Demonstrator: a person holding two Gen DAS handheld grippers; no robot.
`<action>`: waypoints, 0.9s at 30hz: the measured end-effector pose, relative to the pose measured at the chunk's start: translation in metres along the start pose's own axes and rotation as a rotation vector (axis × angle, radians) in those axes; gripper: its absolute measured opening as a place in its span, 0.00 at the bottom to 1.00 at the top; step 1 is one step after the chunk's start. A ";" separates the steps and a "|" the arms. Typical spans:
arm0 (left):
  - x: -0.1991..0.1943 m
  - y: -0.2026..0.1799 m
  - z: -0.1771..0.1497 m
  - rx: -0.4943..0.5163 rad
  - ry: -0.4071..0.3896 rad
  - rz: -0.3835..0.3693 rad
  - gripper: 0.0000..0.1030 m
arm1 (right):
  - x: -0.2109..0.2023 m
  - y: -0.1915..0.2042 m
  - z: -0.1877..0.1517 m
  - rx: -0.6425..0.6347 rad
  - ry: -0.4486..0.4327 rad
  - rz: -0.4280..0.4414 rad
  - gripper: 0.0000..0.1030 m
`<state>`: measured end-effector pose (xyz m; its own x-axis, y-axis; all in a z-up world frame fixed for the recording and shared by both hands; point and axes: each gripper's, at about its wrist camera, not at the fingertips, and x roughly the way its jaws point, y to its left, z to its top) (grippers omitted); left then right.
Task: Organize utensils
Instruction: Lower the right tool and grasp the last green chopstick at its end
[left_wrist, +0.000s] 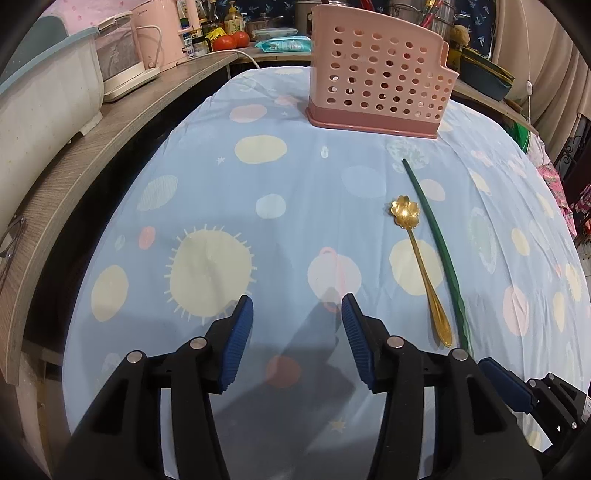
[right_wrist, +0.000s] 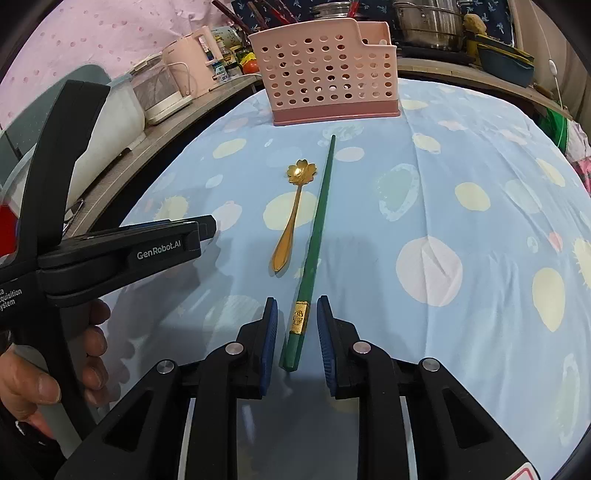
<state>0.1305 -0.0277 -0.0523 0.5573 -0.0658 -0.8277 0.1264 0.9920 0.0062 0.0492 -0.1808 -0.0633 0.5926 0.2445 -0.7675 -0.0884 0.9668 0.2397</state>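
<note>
My right tongs (right_wrist: 295, 332) stand apart astride the chopstick's (right_wrist: 314, 229) thick end on the desk (right_wrist: 424, 184); I should squeeze squarely. Left tongs (left_wrist: 297, 332) gape, empty. Spoon (right_wrist: 293, 214) lies beside; basket (right_wrist: 325, 70) waits beyond.

Black plastic tongs (right_wrist: 295, 328), ribbed blue pads (right_wrist: 269, 343), silver pivot screws, white "GenRobot.AI" lettering; bare-skinned hand (right_wrist: 40, 376).

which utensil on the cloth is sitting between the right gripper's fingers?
The green chopstick: its butt end, with the gold band, lies between the open right gripper fingers. The gold flower-bowl spoon lies apart, to its left.
</note>
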 end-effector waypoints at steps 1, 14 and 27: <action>-0.001 0.000 -0.001 0.000 0.000 0.000 0.48 | 0.001 -0.001 -0.001 0.002 0.001 -0.001 0.19; -0.006 -0.011 -0.003 0.021 -0.002 -0.037 0.55 | -0.002 -0.016 -0.003 0.044 -0.011 -0.014 0.07; 0.001 -0.050 -0.003 0.059 0.039 -0.162 0.60 | -0.012 -0.049 -0.003 0.138 -0.040 -0.060 0.07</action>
<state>0.1224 -0.0773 -0.0552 0.4936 -0.2193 -0.8416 0.2607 0.9605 -0.0974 0.0446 -0.2312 -0.0677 0.6254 0.1811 -0.7590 0.0568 0.9596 0.2757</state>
